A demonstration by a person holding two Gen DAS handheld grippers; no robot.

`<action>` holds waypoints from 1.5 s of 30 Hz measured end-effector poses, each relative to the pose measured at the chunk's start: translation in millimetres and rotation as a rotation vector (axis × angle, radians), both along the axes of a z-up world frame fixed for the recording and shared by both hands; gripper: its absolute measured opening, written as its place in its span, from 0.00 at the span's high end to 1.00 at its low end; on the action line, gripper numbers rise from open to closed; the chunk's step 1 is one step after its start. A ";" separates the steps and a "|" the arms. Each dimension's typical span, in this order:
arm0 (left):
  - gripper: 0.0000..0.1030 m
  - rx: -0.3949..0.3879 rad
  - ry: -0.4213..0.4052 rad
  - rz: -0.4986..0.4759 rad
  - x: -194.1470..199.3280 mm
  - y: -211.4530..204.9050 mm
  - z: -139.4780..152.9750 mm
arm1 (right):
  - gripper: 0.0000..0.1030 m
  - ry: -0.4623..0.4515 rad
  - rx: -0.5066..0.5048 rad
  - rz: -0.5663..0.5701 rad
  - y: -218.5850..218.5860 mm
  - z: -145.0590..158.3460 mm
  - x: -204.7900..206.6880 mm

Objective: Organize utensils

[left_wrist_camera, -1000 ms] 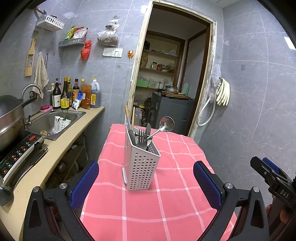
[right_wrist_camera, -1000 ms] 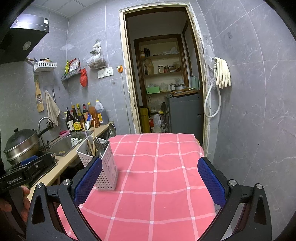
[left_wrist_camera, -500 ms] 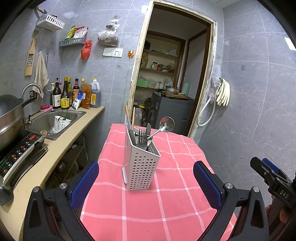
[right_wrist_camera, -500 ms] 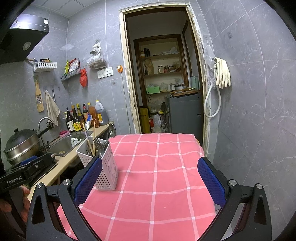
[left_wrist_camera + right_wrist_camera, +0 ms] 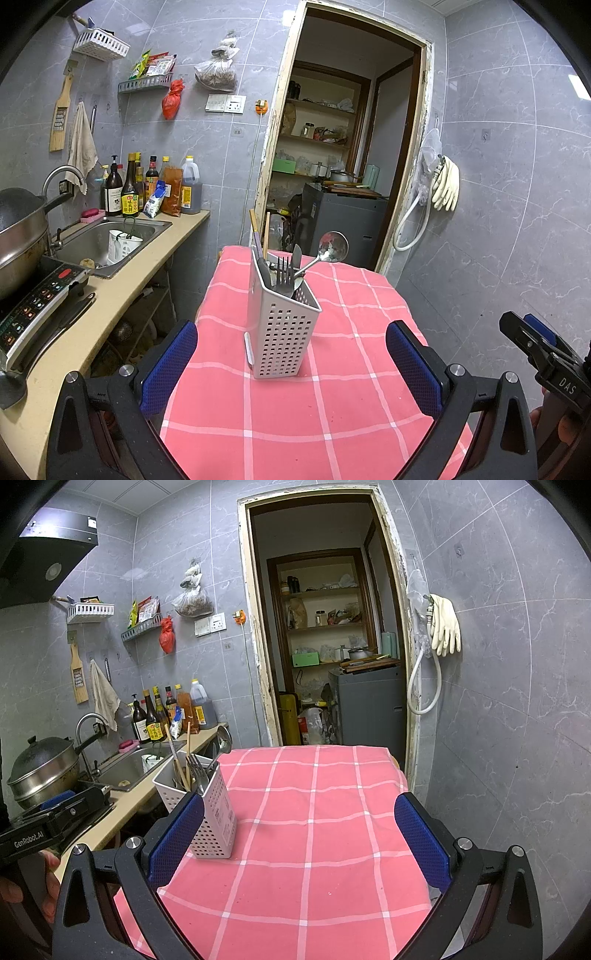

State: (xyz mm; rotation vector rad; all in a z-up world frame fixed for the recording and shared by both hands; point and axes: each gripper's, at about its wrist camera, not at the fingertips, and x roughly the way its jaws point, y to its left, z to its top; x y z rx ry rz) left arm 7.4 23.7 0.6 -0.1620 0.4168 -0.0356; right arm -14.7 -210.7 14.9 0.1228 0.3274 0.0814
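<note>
Pink table (image 5: 332, 387), utensil caddy (image 5: 282, 328) upright.

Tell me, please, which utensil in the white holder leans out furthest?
The metal ladle: its round bowl tilts out past the caddy, whereas the fork stands upright.

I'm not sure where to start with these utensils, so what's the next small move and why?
Probably ease the left gripper forward and up toward the ladle. Both grippers are open and empty, the utensil caddy stands right between the left one's fingers, and the ladle leans out above the rim, clear of the fork. The right gripper has the caddy off to its left.
</note>
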 end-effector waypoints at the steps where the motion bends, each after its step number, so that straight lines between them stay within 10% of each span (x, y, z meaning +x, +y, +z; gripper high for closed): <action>1: 0.00 -0.001 0.000 0.001 0.0 -0.2 0.0 | 0.02 0.000 0.000 0.000 1.5 -0.6 -0.6; 45: 0.00 -0.002 0.002 0.000 1.0 2.1 2.1 | 0.02 0.005 0.000 0.009 14.0 -5.8 -2.4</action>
